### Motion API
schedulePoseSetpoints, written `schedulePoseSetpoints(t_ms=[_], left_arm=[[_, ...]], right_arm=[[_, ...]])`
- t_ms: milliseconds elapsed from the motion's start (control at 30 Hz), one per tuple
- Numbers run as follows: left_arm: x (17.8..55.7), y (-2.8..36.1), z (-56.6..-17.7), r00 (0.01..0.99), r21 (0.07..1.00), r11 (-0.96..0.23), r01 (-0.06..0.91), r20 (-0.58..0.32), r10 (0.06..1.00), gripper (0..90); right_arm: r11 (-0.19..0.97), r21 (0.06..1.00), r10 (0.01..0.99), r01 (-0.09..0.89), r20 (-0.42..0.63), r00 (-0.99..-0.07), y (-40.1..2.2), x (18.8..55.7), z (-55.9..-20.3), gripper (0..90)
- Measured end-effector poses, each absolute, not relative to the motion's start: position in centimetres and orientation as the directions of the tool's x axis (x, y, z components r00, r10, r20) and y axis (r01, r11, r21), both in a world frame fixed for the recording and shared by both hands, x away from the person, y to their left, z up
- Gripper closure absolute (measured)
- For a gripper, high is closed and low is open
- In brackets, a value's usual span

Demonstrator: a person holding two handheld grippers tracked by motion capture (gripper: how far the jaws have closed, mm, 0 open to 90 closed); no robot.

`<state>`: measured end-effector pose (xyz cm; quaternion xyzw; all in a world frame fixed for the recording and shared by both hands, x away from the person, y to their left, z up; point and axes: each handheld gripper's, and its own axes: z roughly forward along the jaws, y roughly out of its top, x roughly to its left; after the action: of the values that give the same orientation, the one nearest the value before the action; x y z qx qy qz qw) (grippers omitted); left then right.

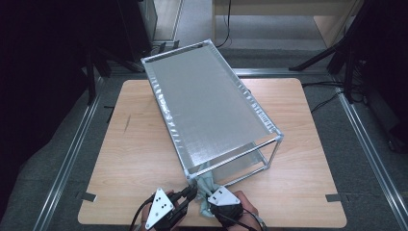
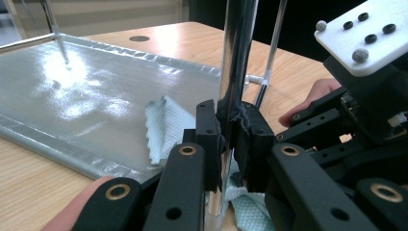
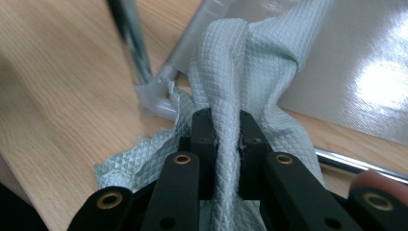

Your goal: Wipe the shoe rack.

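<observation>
A light wooden table (image 1: 144,159) stands on grey carpet (image 1: 380,187), with dark surroundings and pale cabinets (image 1: 288,14) behind.

The wooden table (image 1: 144,159) was evenly lit from above, while the surroundings were left dark. Glare was thrown off the silver shelf sheet (image 2: 72,91). The chrome post (image 3: 131,43) was blurred.

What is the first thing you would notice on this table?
The big silver rack with shiny metal poles sits slanted across the middle of the wooden table, its grey fabric shelf on top. At its near corner, the left gripper is clamped on an upright metal post. Right beside it, the right gripper pinches a pale green waffle-textured cloth bunched at the rack's foot.
</observation>
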<state>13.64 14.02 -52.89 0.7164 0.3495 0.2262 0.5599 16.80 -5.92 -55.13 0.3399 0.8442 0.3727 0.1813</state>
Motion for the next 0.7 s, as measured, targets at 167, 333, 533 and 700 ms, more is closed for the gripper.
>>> schedulePoseSetpoints(t_ms=[167,333,533,700], left_arm=[[13.6,14.1,-52.9,0.654,0.961,-0.142,0.239,-0.052,0.755,81.8],[13.7,14.1,-52.8,0.649,0.960,-0.141,0.241,-0.051,0.759,81.9],[13.6,14.1,-52.9,0.645,0.961,-0.140,0.238,-0.049,0.762,81.8],[13.7,14.3,-52.9,0.638,0.961,-0.136,0.241,-0.052,0.768,81.8]], right_arm=[[0.457,0.749,0.750,0.480,-0.035,-0.660,-8.4,18.3,-54.8,81.9],[0.389,0.754,0.854,0.529,-0.081,-0.513,-13.7,20.9,-54.8,81.9],[0.315,0.747,0.920,0.586,-0.087,-0.383,-18.6,22.4,-54.3,81.8],[0.275,0.767,0.939,0.580,-0.085,-0.333,-22.4,22.5,-53.0,82.1]])
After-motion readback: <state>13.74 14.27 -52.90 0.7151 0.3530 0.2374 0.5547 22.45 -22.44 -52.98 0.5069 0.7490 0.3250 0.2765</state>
